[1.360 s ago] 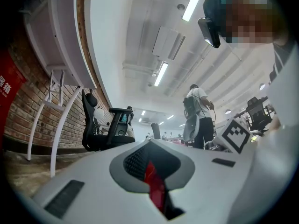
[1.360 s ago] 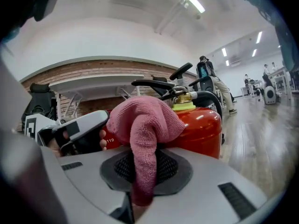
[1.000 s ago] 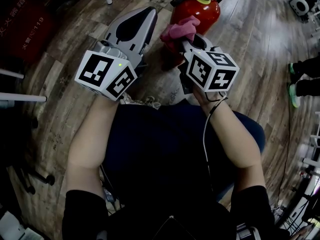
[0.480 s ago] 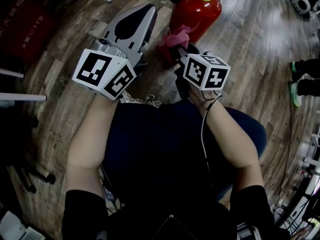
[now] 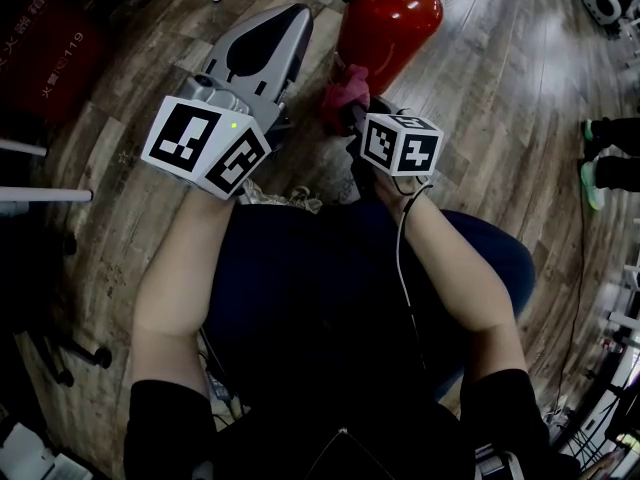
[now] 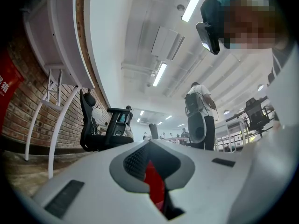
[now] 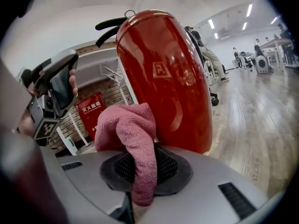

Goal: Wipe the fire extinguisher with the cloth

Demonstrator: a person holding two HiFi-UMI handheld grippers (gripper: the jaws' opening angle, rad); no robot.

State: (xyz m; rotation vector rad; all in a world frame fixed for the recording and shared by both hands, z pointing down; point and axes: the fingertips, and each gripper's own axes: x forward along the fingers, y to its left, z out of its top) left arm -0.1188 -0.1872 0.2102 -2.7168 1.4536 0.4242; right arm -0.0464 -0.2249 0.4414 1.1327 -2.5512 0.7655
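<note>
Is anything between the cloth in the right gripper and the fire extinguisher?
Nothing visible. The right gripper, shut on the pink cloth, holds it right beside the lower body of the fire extinguisher.

red fire ext. [image 5: 390, 30], pink cloth [image 5: 343, 86], wood-grain floor [image 5: 500, 98]

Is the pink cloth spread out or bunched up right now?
Bunched up: the cloth sits crumpled in a wad, pinched between the right tool's jaws.

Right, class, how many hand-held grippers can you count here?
2. The left hand-held gripper is shut and empty, left of the fire extinguisher; the right hand-held gripper holds the cloth at its lower side. None seems hidden.
</note>
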